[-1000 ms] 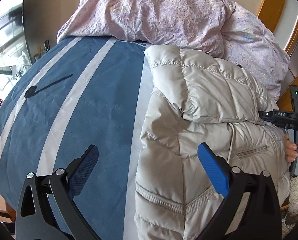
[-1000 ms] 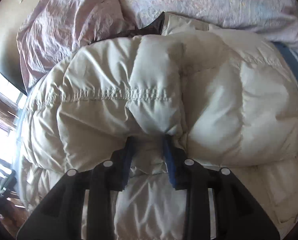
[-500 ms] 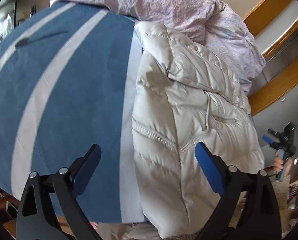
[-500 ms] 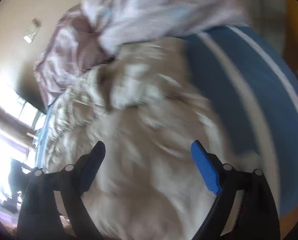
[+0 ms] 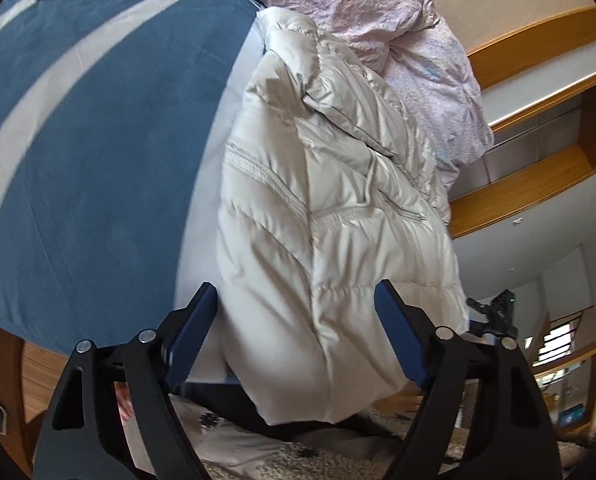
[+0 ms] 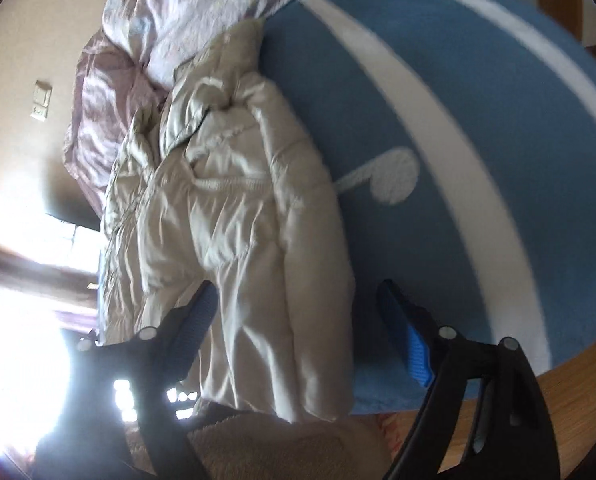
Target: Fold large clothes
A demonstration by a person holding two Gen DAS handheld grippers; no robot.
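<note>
A cream quilted puffer jacket (image 5: 330,200) lies lengthwise along the bed's edge, its sleeve folded over the body and its hem hanging over the foot of the bed; it also shows in the right wrist view (image 6: 234,216). My left gripper (image 5: 296,316) is open and empty, its blue-padded jaws straddling the jacket's hanging hem without touching it. My right gripper (image 6: 298,320) is open and empty, hovering above the jacket's lower end. The right gripper also shows far off in the left wrist view (image 5: 498,316).
The jacket rests on a blue bedspread with white stripes (image 5: 90,152). A crumpled pink duvet (image 5: 378,12) is piled at the bed's head. A wooden bed frame (image 6: 570,368) and a shaggy rug (image 5: 298,452) lie below. Wooden shelving (image 5: 538,184) is on the wall.
My right gripper has let go of the jacket fold, opened and pulled back toward the bed's foot. My left gripper has moved down to the jacket's hem, staying open.
</note>
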